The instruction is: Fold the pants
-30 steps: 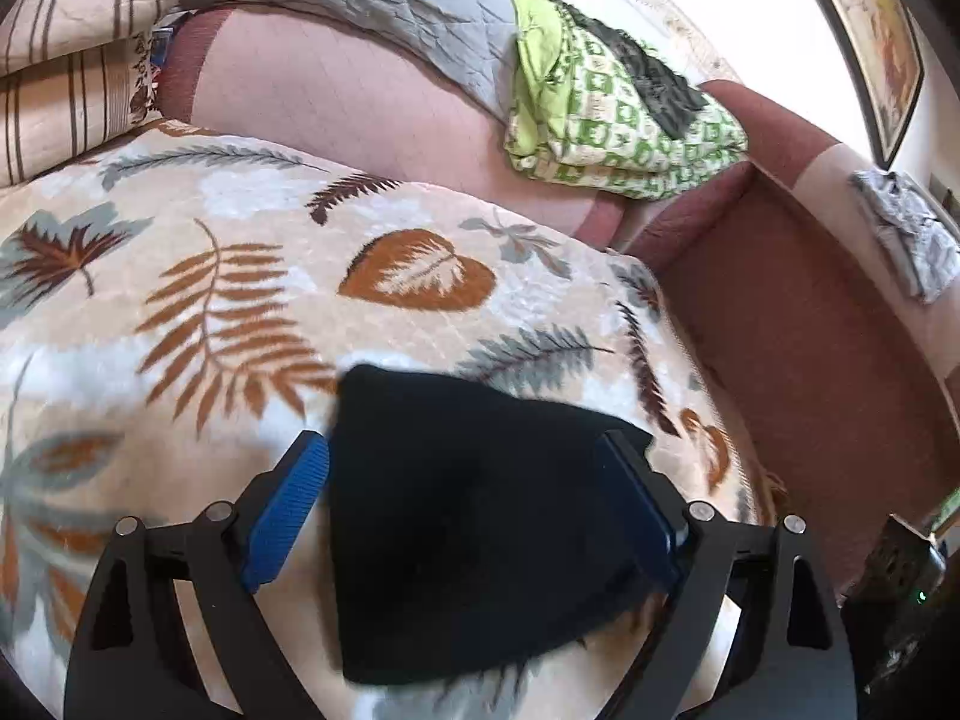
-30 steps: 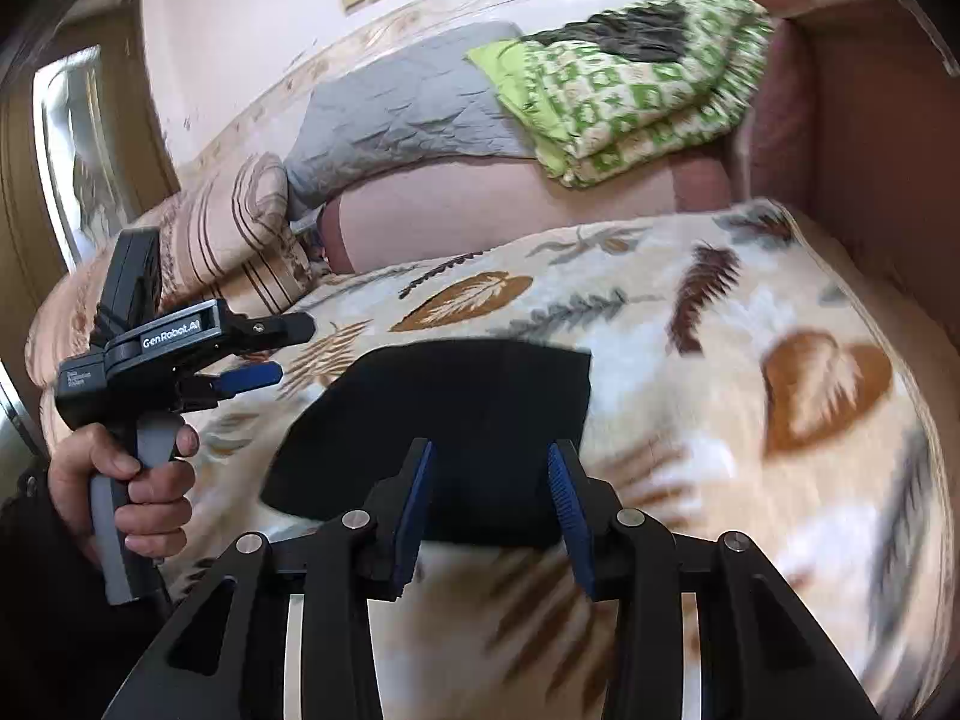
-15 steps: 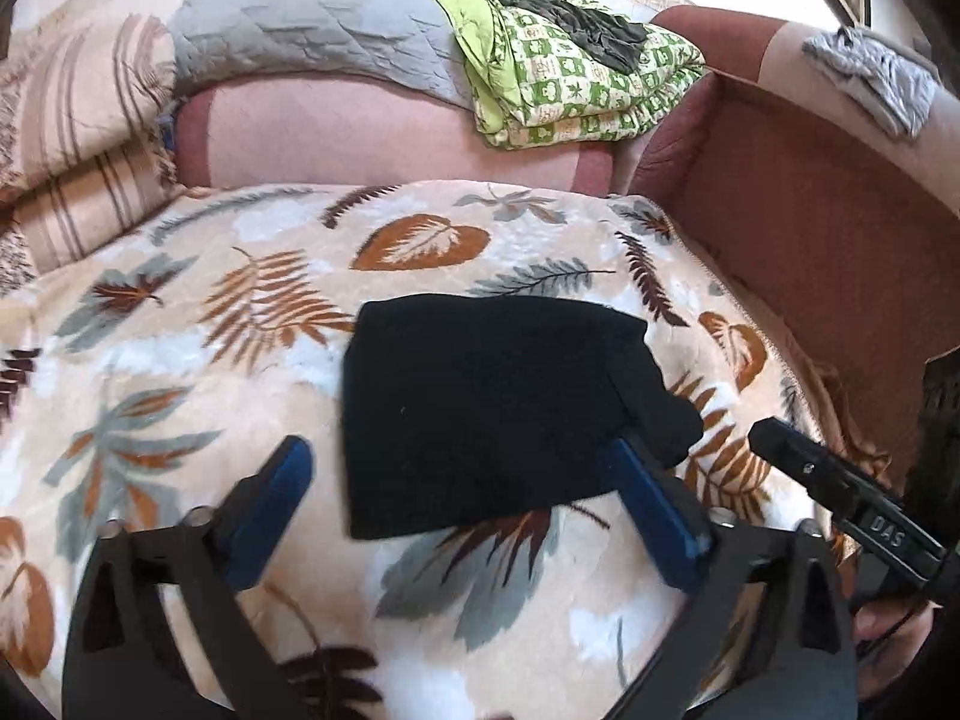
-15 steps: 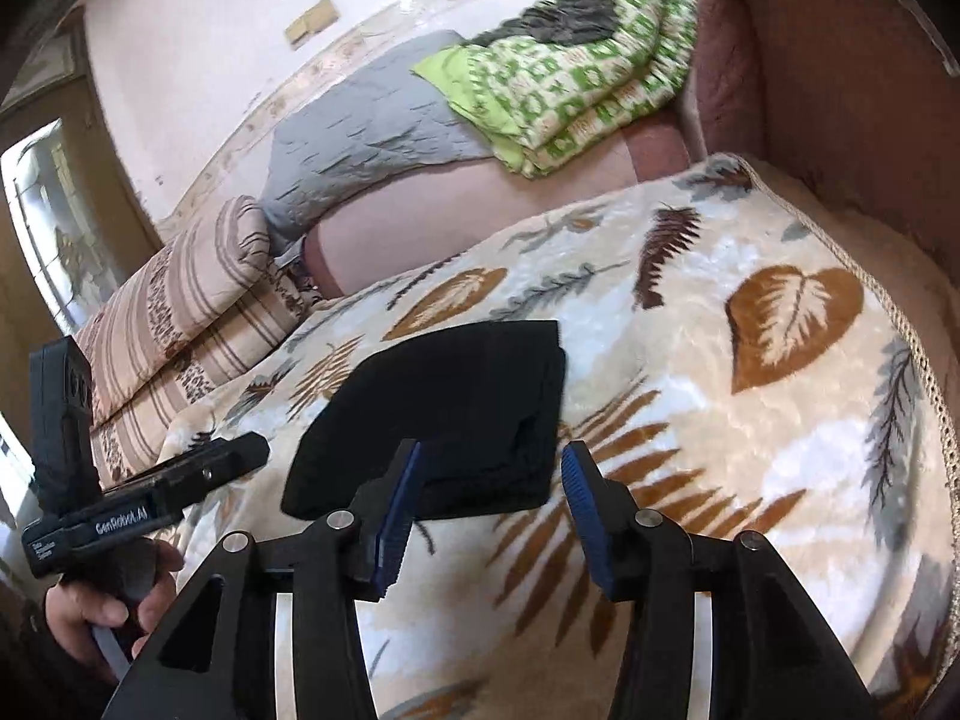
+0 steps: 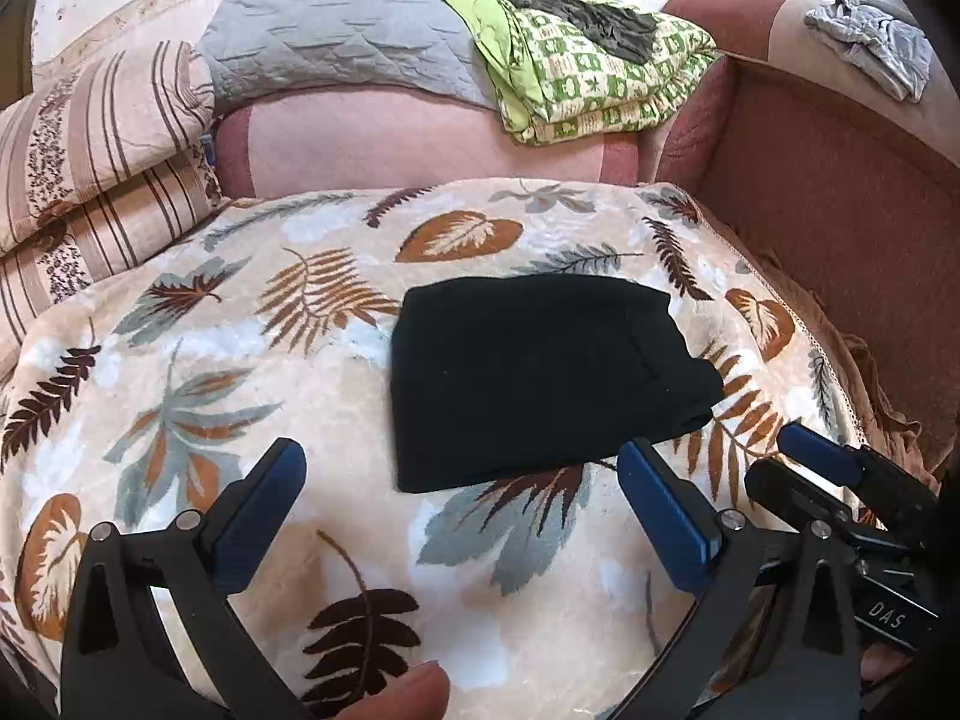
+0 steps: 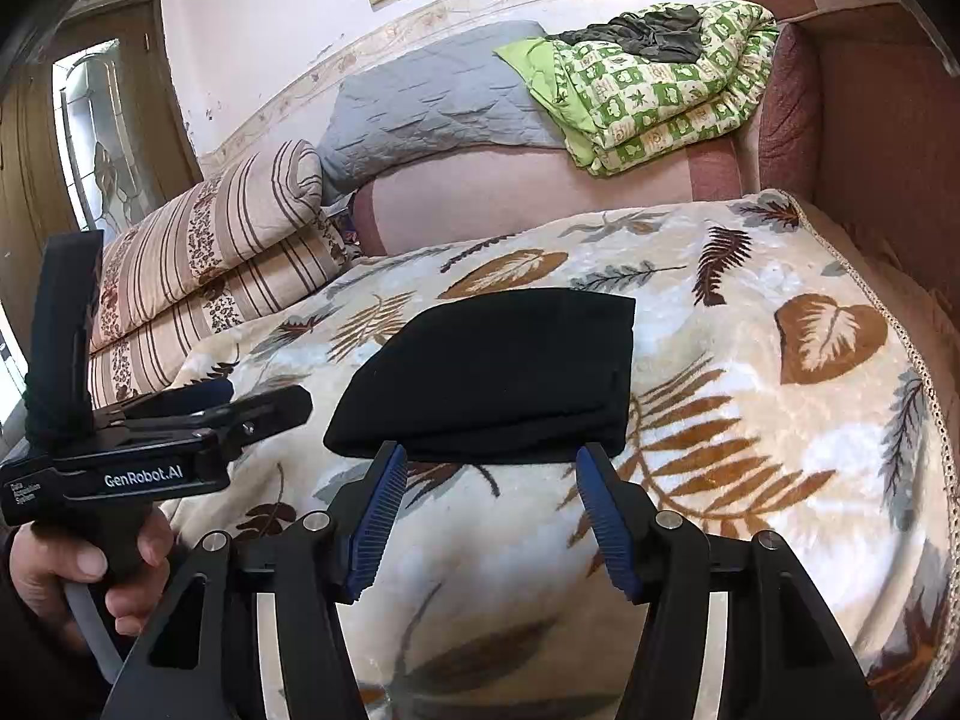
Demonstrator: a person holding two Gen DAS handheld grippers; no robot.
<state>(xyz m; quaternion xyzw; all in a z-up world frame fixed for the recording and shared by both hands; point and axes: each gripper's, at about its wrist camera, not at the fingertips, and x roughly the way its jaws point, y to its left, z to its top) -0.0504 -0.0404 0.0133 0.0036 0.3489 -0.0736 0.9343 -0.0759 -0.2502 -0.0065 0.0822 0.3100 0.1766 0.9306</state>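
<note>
The black pants [image 5: 540,378] lie folded into a compact rectangle on the leaf-patterned blanket [image 5: 240,372]; they also show in the right wrist view [image 6: 504,378]. My left gripper [image 5: 462,468] is open and empty, held back from the near edge of the pants. My right gripper [image 6: 492,468] is open and empty, just short of the pants' near edge. The right gripper also shows at the lower right of the left wrist view [image 5: 840,480], and the left gripper at the left of the right wrist view [image 6: 240,408].
Striped cushions [image 5: 90,180] are stacked at the left. A grey quilt [image 5: 336,36] and a folded green patterned blanket [image 5: 600,78] rest on the pink sofa back. A reddish sofa arm [image 5: 840,192] bounds the right, with a grey cloth [image 5: 870,42] on it.
Both grippers have drawn back from the folded pants toward the near edge of the blanket. The right gripper has opened wider. The pants have stayed in place.
</note>
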